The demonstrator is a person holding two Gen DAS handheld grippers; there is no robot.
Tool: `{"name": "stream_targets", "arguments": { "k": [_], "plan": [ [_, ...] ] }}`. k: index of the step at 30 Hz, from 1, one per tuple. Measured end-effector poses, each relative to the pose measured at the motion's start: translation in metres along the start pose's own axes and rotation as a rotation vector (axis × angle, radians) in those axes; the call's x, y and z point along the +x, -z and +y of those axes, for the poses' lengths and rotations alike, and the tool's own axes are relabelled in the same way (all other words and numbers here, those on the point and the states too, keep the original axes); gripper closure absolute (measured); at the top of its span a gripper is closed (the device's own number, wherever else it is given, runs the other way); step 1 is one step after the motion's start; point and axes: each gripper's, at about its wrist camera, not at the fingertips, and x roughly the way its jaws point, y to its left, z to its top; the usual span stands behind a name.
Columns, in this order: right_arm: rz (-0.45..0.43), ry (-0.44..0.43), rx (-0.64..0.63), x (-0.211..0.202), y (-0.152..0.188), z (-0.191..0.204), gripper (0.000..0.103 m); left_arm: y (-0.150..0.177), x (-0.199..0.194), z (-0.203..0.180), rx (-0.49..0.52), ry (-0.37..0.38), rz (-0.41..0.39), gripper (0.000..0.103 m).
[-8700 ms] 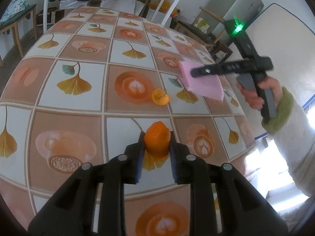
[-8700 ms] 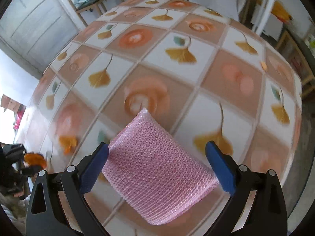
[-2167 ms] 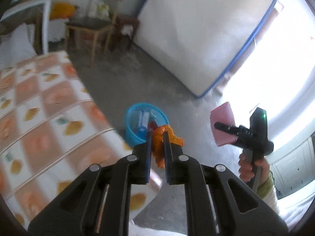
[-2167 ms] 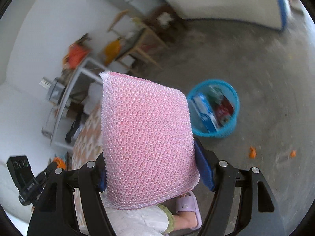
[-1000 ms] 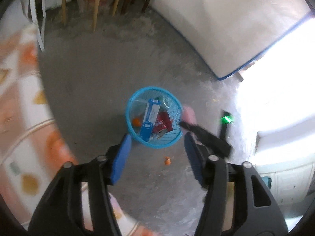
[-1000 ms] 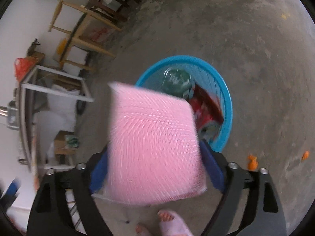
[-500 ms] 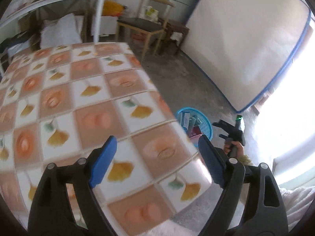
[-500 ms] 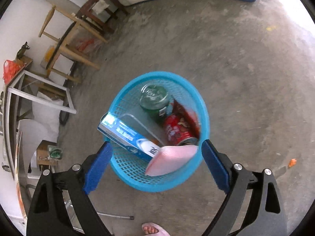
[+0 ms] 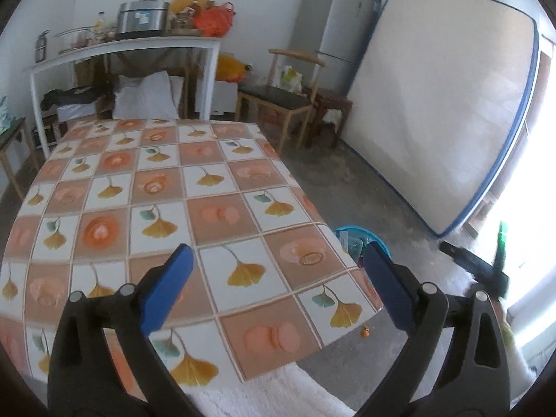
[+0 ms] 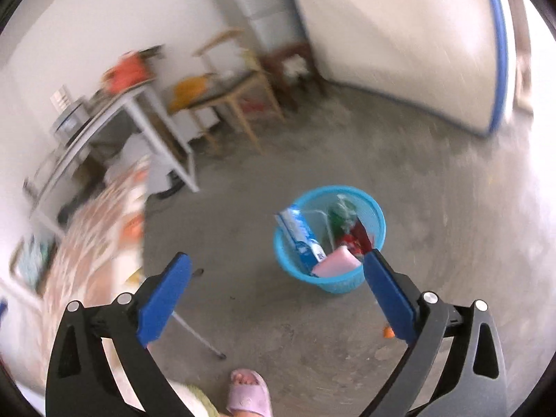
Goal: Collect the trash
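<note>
**Caller:** Down on the concrete floor (image 10: 434, 243), what have you got?

**Me:** The blue basket (image 10: 333, 281), standing well clear of the table. Inside it I can see a pink sponge (image 10: 335, 261) leaning against the near wall, a blue-and-white carton (image 10: 300, 234) propped beside it, and something red and something green behind, likely cans, though it's blurry.

**Caller:** And your tongs?

**Me:** Both sets are empty. My right gripper (image 10: 276, 271) is opening wide with only floor and basket showing between the blue pads. My left gripper (image 9: 278, 274) is opening too, nothing between its pads, and it's pointing over the tablecloth (image 9: 156, 187) with the ginkgo-leaf squares.

**Caller:** So which step is this?

**Me:** I'd call it the turn back for another load. The drop looks done, judging by that sponge sitting in the basket.

**Caller:** Anything left to pick up?

**Me:** The cloth looks bare of trash from here. But there's a small orange scrap (image 9: 364, 330) on the floor just past the table's near corner, and another orange bit (image 10: 388, 331) peeking out beside my right pad.

**Caller:** What does the next move need?

**Me:** Probably dipping low to the floor, straddling one scrap with spread pads, and pinching gently; it looks small and soft.
</note>
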Motion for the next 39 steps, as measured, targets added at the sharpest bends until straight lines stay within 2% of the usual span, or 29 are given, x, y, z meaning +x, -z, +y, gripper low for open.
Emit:
{"name": "stream_targets", "arguments": {
  "k": [4,9,13,16,20,25,34,39],
  "plan": [
    [-0.047,0.017,-0.127,-0.051,0.021,0.057,0.006,0.014,-0.008,-0.006,-0.033,-0.094,0.019,0.008],
    [-0.096,0.085,-0.245,-0.093,0.043,0.116,0.006,0.024,-0.021,-0.018,0.042,-0.279,0.012,0.008],
    [-0.151,0.111,-0.281,-0.115,0.052,0.143,0.006,0.022,-0.03,-0.018,0.011,-0.337,0.005,0.008],
    [-0.19,0.102,-0.261,-0.128,0.058,0.151,0.006,0.02,-0.036,-0.018,-0.036,-0.312,-0.015,0.008],
    [-0.148,0.105,-0.249,-0.127,0.057,0.154,0.006,0.021,-0.031,-0.023,-0.072,-0.288,0.006,0.008],
    [-0.114,0.113,-0.205,-0.117,0.056,0.149,0.006,0.032,-0.011,-0.038,-0.012,-0.309,0.072,0.008],
    [-0.058,0.247,-0.16,-0.098,0.063,0.137,0.006,0.046,0.016,-0.066,0.071,-0.322,0.149,0.008],
    [-0.045,0.276,-0.159,-0.092,0.065,0.132,0.006,0.05,0.026,-0.079,0.115,-0.32,0.163,0.008]
  ]
}}
